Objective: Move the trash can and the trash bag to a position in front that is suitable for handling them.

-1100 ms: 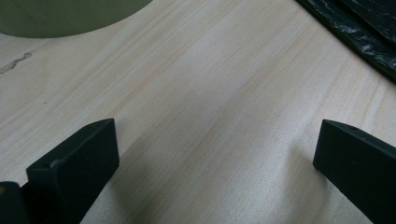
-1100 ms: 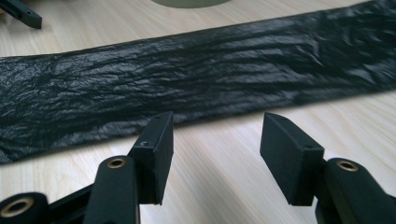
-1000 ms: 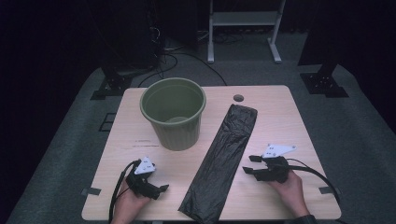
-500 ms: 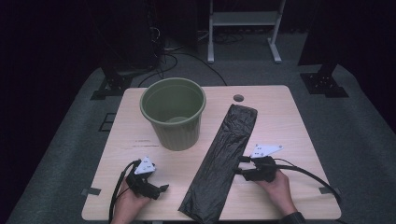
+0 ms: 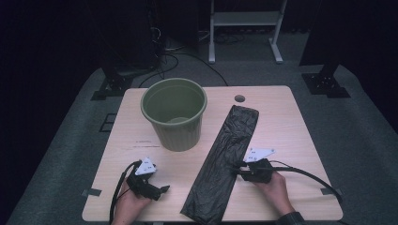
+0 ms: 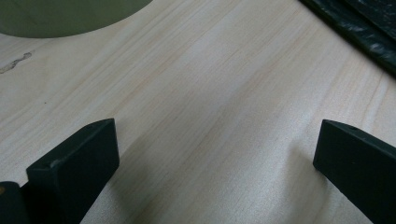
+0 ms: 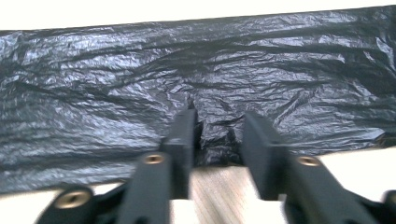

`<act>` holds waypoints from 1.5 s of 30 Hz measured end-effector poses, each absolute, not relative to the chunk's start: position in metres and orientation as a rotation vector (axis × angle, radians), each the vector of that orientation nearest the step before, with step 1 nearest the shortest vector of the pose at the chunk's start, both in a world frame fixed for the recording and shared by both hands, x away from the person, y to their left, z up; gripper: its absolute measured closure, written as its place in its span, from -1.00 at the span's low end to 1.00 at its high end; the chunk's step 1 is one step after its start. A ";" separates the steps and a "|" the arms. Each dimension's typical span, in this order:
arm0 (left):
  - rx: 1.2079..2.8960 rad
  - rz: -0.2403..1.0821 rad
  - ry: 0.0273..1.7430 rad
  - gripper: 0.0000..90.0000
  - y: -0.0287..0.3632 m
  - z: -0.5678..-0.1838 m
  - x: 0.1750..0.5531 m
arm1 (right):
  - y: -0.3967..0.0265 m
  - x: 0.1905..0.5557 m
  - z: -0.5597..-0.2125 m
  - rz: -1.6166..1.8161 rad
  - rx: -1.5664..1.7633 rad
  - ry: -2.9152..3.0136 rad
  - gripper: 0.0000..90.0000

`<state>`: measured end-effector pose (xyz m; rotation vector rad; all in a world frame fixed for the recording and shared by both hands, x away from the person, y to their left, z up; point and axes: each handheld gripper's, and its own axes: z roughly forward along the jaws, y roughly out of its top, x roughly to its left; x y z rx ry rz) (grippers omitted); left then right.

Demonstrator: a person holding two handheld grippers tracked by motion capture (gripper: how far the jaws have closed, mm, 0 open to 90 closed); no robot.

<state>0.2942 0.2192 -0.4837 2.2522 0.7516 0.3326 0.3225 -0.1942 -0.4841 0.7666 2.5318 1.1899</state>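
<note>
A long black plastic bag lies flat on the wooden table, running diagonally from the back right to the front edge. My right gripper rests at the bag's right edge. In the right gripper view its jaws have just been closing. They stand narrow over the bag, with a puckered fold of the edge between the right gripper's tips and a gap still showing. The left gripper lies on the table at the front left. Its jaws are wide open over bare wood.
A green plastic bin stands upright left of the bag, and its base shows in the left gripper view. A round hole sits near the table's back edge. Dark stands and cables lie on the floor behind.
My right gripper has slid left to the bag's edge and its jaws have narrowed around a fold of it. The left gripper has not moved.
</note>
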 end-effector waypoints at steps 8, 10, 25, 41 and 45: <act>2.252 0.333 0.752 -1.00 0.219 -0.484 0.294 | -0.197 0.323 -0.482 1.164 0.782 2.543 0.98; 2.251 0.333 0.752 -1.00 0.219 -0.484 0.294 | -0.202 0.325 -0.480 1.129 0.794 2.539 0.98; 2.251 0.332 0.752 -1.00 0.219 -0.484 0.294 | -0.270 0.332 -0.463 1.160 1.004 2.411 0.98; 2.251 0.333 0.752 -1.00 0.219 -0.484 0.294 | -0.329 0.335 -0.466 1.021 1.139 2.304 0.97; 2.251 0.333 0.753 -1.00 0.219 -0.484 0.294 | -0.338 0.335 -0.467 1.003 1.169 2.282 0.97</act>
